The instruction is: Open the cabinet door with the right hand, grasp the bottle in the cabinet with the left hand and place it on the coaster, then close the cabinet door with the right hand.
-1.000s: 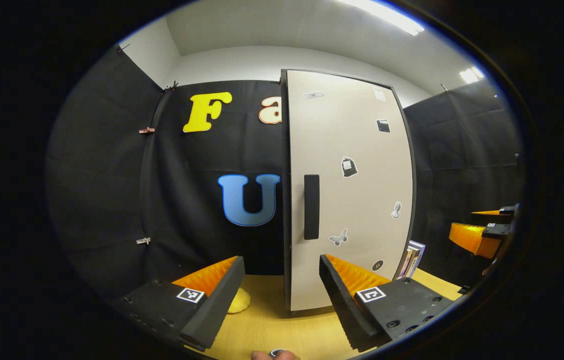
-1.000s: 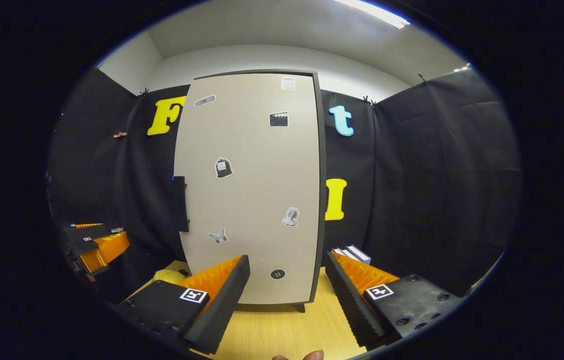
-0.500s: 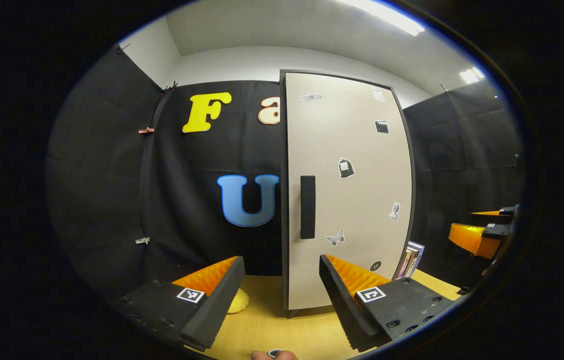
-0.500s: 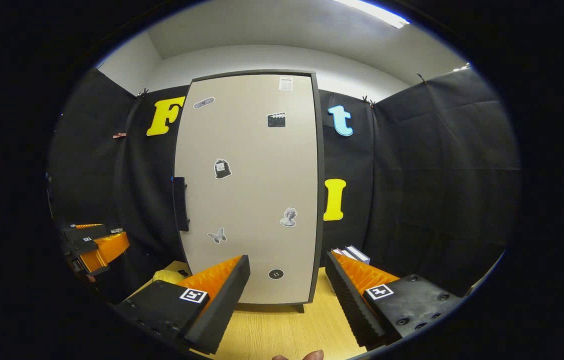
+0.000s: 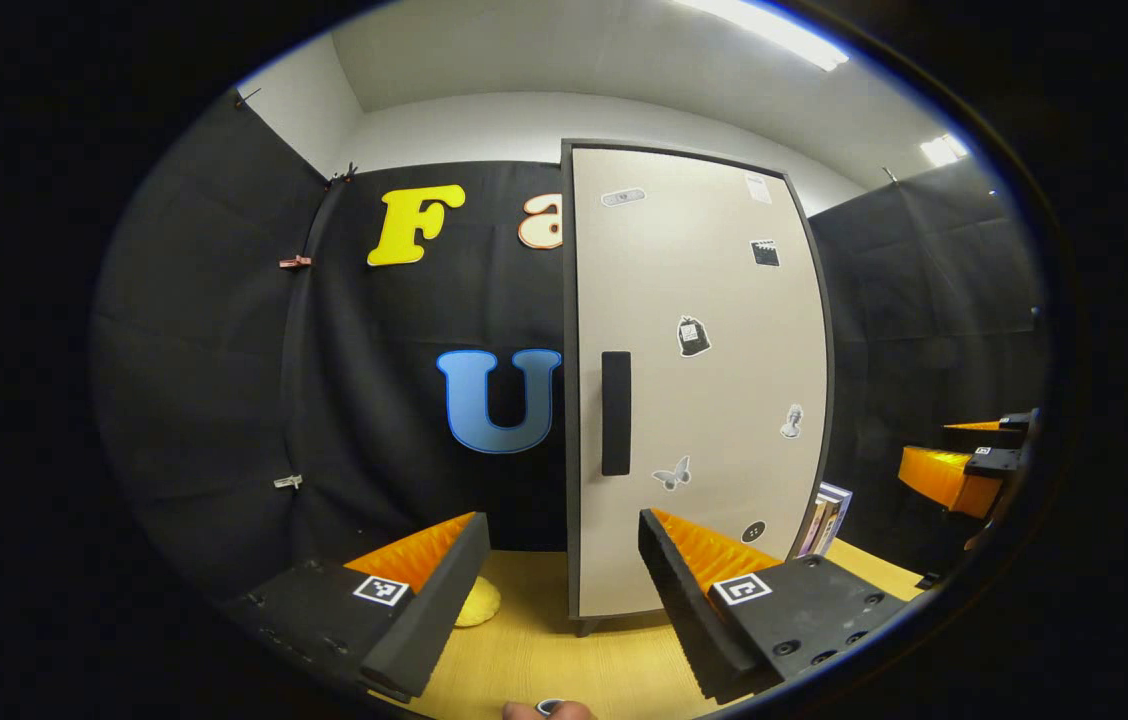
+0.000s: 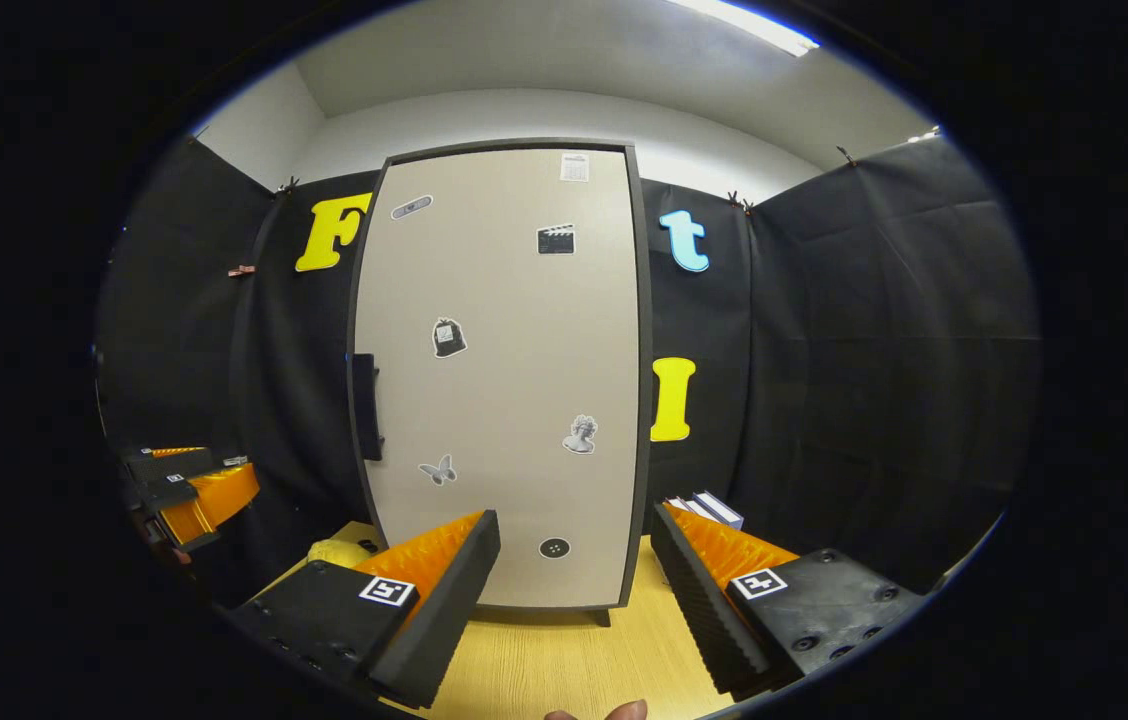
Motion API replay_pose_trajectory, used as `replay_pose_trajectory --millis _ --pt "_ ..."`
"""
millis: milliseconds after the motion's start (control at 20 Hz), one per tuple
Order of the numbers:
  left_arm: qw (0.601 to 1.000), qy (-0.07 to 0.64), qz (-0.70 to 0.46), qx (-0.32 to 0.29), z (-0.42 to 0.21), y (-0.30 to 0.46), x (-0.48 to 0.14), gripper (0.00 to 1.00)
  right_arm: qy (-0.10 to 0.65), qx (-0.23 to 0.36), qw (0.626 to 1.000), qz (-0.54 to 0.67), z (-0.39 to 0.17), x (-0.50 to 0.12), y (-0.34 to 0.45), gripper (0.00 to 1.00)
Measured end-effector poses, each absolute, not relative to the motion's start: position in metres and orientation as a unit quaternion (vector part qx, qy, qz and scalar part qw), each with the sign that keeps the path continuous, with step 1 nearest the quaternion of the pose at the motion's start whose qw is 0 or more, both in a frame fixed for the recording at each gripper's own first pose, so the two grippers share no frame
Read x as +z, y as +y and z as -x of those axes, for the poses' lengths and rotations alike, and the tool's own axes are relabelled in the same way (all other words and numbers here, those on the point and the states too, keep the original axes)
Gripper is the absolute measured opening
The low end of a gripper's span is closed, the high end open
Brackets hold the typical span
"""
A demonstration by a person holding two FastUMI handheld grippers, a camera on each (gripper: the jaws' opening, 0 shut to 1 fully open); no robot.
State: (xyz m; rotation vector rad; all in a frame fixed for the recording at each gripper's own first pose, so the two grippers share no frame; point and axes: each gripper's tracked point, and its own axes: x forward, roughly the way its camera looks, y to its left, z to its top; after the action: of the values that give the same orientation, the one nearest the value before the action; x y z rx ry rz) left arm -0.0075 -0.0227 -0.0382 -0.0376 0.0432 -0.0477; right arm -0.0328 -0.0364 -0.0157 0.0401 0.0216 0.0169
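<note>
We held both grippers back from the cabinet, its door (image 6: 509, 380) shut, so the bottle inside was hidden from us. Our right gripper (image 6: 574, 590) stood with jaws apart and empty, low before the door; the handle (image 6: 365, 405) sat well to its left. Our left gripper (image 5: 559, 600) was likewise spread and empty. We judged the risks as a glancing grip slipping off the slim handle, or the swinging door striking our waiting left gripper.

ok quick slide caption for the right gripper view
Open right tongs face the closed cabinet door, its dark handle on the left edge, above the wooden table.
</note>
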Motion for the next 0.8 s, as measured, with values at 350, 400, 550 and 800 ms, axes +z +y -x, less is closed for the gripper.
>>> replay_pose_trajectory --millis 350,400,550,800 --pt "0.999 0.021 0.017 -0.022 0.0073 -0.0226 -0.038 0.95 0.011 0.01 1.0 -0.02 0.0303 -0.0156 -0.0363 0.98" --pt "0.999 0.021 0.016 -0.022 0.0068 -0.0227 -0.0375 0.94 0.011 0.01 1.0 -0.02 0.0305 -0.0154 -0.0367 0.98" --pt "0.999 0.021 0.016 -0.022 0.0068 -0.0235 -0.0374 0.94 0.01 0.011 1.0 -0.02 0.0298 -0.0151 -0.038 0.98" --pt "1.0 0.014 0.014 -0.022 0.006 -0.0253 -0.035 0.94 0.005 0.012 1.0 -0.019 0.0277 -0.0154 -0.0402 0.98"
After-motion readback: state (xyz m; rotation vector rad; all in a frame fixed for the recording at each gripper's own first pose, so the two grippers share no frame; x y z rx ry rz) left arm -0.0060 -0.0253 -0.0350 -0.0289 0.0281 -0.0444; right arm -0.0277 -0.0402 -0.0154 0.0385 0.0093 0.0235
